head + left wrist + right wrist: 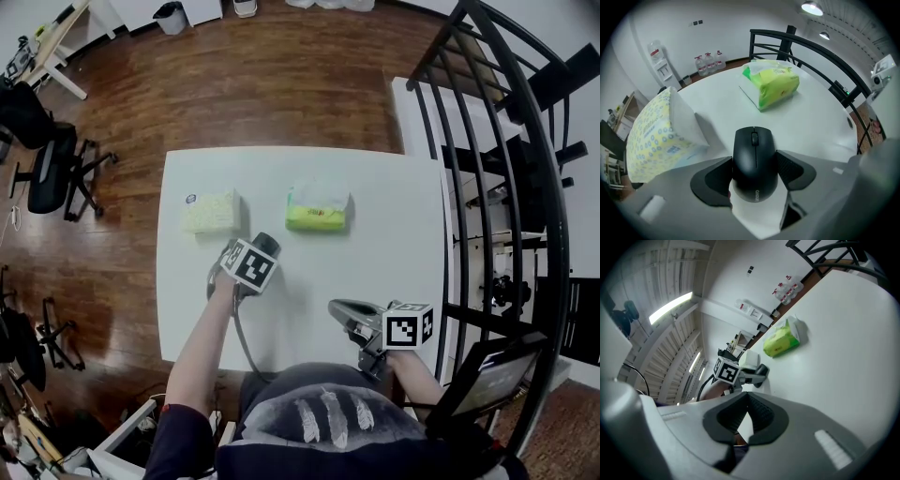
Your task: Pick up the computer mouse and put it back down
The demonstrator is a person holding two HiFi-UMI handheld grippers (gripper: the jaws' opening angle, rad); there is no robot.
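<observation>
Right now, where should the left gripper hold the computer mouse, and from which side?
Take the computer mouse across its two long flanks at mid-body, from above, tail end nearest. They look like its narrowest, most parallel span; the left gripper sits with a pad against each.

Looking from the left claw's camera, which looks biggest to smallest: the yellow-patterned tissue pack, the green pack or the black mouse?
Largest: the yellow-patterned tissue pack.
Then the black mouse and the green pack look alike; the mouse is nearer the camera, so unranked.
</observation>
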